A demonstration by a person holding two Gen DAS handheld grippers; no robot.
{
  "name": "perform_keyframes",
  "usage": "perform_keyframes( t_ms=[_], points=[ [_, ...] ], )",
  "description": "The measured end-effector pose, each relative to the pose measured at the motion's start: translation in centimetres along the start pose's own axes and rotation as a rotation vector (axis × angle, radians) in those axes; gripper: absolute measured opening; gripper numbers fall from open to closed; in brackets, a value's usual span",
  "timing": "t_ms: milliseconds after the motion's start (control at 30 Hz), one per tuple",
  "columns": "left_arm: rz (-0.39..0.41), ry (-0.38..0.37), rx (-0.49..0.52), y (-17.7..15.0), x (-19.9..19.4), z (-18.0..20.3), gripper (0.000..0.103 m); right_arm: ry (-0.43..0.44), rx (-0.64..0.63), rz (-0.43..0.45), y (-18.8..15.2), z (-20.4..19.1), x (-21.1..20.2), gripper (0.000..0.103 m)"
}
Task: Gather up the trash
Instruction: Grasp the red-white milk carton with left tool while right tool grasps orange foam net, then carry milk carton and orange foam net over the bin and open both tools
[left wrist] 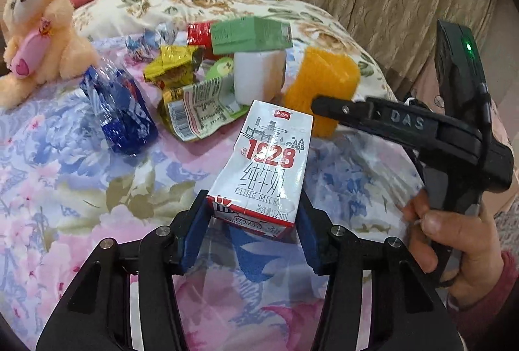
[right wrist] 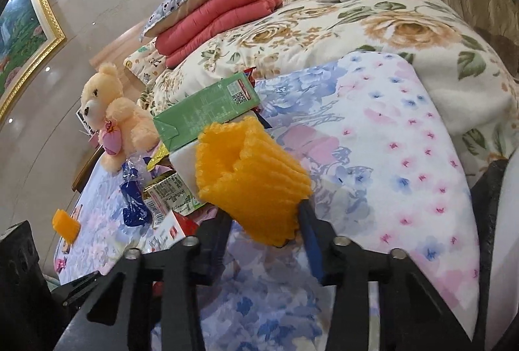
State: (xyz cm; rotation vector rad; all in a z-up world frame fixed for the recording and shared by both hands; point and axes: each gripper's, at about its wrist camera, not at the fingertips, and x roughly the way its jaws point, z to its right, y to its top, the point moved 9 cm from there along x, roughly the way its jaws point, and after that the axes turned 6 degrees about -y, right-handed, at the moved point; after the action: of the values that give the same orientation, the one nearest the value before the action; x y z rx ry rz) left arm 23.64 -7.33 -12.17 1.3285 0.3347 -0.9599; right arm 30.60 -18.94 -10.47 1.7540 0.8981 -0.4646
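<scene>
While bedded, milk carton (left wrist: 262,169) sits between left tongs (left wrist: 254,214) (gripped).

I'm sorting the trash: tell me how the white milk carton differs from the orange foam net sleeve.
The white printed milk carton is a stiff, flat-sided box; the orange foam net sleeve is a soft, ribbed, open tube. The left gripper grips the carton; the right gripper grips the sleeve. Both are clamped at one end.
</scene>
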Motion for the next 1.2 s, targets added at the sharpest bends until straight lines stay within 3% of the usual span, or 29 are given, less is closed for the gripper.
perform_keyframes(
  t_ms=[200, 533, 1200],
  points=[
    [0.039, 0.016, 0.032, 0.2, -1.1, 0.9, 0.05, -0.002, 0.045, 0.022, -1.6, 1.5, -3.1, 0.033],
    [0.036, -0.032, 0.088, 0.0, -1.3, 5.1, 0.05, -0.024, 0.144, 0.066, -4.4, 4.8, -8.8, 0.033],
    [0.034, -0.135, 0.21, 0.4, -0.8, 14.3, 0.05, -0.09, 0.245, 0.179, -5.9, 10.9, -16.8, 0.033]
  ],
)
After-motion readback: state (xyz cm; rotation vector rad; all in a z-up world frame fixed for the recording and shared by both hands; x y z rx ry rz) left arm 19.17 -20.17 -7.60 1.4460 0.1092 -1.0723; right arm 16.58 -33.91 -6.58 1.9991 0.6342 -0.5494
